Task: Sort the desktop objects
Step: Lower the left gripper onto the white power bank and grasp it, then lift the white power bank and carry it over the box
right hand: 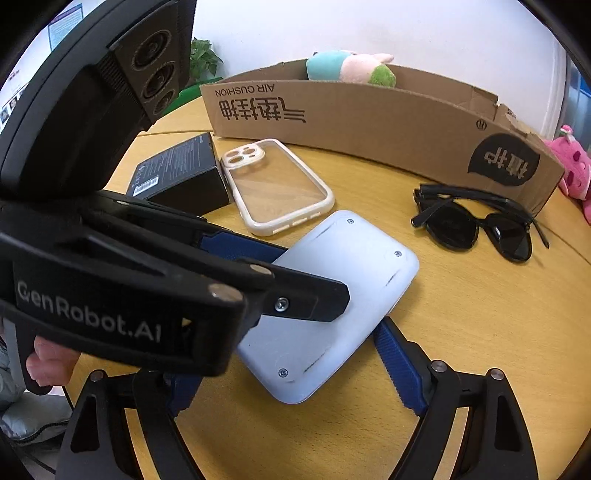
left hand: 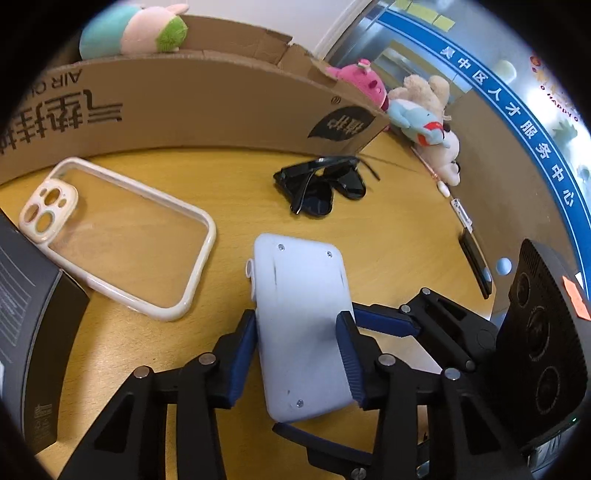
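A flat white device [left hand: 303,332] with screws in its corners lies on the wooden table [left hand: 399,229]. My left gripper [left hand: 301,350] is shut on its two long sides. It also shows in the right wrist view [right hand: 347,280], under the left gripper's black arm. My right gripper [right hand: 291,373] is open, its blue pads [right hand: 397,365] on either side of the device's near end. A clear phone case [left hand: 118,236] with a cream rim, black sunglasses [left hand: 321,181] and a black box [right hand: 181,170] lie around it.
A long cardboard box [left hand: 207,107] stands at the back of the table with a plush toy [left hand: 136,29] inside. More plush toys [left hand: 417,107] lie at its right end. The table's right edge [left hand: 476,258] is close by.
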Available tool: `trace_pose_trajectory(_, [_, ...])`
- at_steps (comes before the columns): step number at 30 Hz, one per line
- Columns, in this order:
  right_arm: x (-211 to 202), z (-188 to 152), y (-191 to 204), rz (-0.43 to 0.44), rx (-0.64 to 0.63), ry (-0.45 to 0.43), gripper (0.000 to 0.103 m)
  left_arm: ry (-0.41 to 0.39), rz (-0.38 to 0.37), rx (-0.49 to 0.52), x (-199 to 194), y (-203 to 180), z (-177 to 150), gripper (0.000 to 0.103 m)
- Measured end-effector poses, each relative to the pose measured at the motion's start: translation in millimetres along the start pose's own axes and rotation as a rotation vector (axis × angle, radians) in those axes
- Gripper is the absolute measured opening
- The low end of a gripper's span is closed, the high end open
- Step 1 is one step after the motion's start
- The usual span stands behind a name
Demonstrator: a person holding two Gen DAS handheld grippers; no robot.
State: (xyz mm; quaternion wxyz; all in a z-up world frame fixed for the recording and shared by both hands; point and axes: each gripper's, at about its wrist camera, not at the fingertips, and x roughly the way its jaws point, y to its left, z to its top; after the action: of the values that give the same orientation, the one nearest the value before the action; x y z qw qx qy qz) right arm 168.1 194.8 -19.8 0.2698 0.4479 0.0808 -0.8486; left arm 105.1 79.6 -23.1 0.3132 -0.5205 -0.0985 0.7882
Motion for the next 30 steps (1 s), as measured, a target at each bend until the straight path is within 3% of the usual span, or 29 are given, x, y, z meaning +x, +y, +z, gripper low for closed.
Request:
trace_pose_trajectory(14, [-51,43,0,-0.053,-0.069,-0.115,0.085,-0.159,0.014,0.075,-46,-29,35,0.042])
trace_pose_trajectory(30, [-81,146,2,-0.116,-0.229,-0.246,0.085,-0.348,0.065,0.165,-109,-37,113,0.042])
